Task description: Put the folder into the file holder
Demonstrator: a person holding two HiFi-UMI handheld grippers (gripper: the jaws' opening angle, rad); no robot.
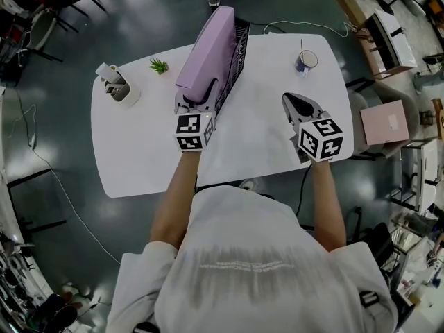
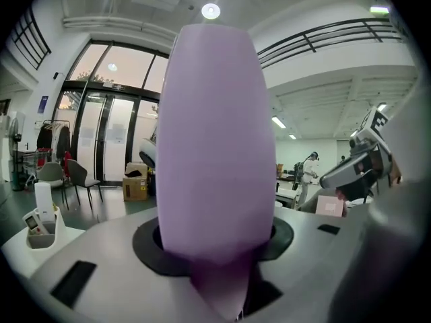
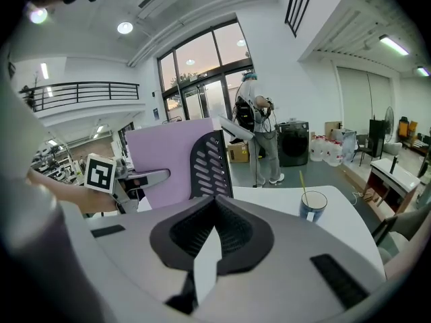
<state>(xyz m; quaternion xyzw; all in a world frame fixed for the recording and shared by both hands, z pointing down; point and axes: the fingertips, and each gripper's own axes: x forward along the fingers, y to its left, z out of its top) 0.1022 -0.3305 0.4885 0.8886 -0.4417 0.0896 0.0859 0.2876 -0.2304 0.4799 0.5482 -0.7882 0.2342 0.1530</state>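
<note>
A thick lilac folder (image 1: pixel 208 47) stands on edge on the white table (image 1: pixel 263 151), leaning against the black mesh file holder (image 1: pixel 237 50); from here I cannot tell whether it is inside it. My left gripper (image 1: pixel 197 104) is at the folder's near end. In the left gripper view the folder (image 2: pixel 215 147) fills the space between the jaws, with a dark gap on its right side, so the left gripper (image 2: pixel 225 284) stands open around it. My right gripper (image 1: pixel 294 104) hovers over the table to the right, shut and empty. The right gripper view shows the folder (image 3: pixel 161 160) beside the holder (image 3: pixel 209 163).
A white desk organizer (image 1: pixel 118 86) and a small green plant (image 1: pixel 159 65) sit at the table's far left. A cup with a straw (image 1: pixel 306 61) stands at the far right. A pink box (image 1: pixel 387 122) lies on a side unit. A person (image 3: pixel 259 133) stands beyond the table.
</note>
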